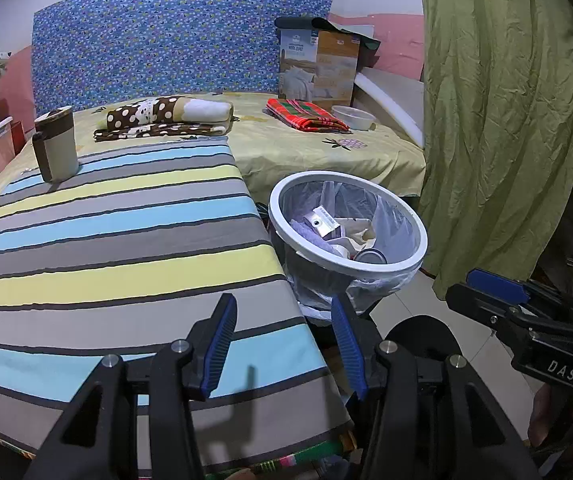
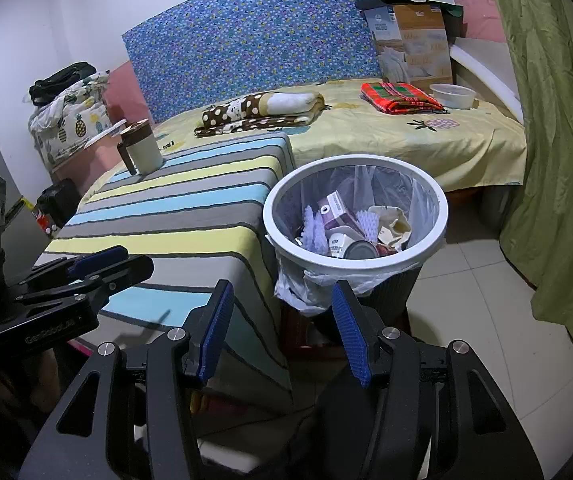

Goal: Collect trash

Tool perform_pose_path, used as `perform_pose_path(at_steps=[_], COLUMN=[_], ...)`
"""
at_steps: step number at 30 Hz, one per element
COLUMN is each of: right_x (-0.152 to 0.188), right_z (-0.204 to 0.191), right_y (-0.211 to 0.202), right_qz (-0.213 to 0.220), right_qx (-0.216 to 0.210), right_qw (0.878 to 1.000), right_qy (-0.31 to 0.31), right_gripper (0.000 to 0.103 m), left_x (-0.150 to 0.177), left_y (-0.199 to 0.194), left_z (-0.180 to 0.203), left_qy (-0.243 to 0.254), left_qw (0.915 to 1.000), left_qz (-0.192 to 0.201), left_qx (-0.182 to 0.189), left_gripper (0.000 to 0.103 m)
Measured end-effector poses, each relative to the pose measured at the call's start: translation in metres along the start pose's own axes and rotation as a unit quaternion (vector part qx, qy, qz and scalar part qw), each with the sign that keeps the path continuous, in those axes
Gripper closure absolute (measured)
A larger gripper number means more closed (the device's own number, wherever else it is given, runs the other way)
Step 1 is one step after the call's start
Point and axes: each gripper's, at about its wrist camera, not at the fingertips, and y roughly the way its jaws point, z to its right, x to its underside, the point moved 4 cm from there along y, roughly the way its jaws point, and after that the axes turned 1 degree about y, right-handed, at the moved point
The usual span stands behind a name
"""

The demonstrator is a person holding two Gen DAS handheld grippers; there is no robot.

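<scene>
Both your claws, left claw (image 1: 282, 344) and right claw (image 2: 282, 332), half open, empty. Trash bin (image 2: 426, 248) already filled. Striped desk (image 1: 106, 240) holds only mug (image 1: 56, 144); next, search for leftover trash.

My left tongs (image 1: 282, 312) stand open with nothing between the blue pads, angled downward. My right tongs (image 2: 282, 300) are likewise spread and empty, tilted down at a similar slant. Both sit side by side, close together.
</scene>
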Motion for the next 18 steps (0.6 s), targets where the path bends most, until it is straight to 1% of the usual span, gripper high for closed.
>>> perform_pose_path(at_steps=[18], right_x=[0.0066], right_z=[-0.0074], right_y=[-0.0011], right_qz=[-0.003], right_qx=[-0.001], right_qw=[1.000], right_qy=[-0.007], right_gripper=[0.050], left_x=[0.0046], left_y=[-0.0013], left_z=[-0.0019], left_qy=[-0.004], left_qw=[1.0000], left_qz=[-0.003], left_qx=[-0.002], left_gripper=[0.052])
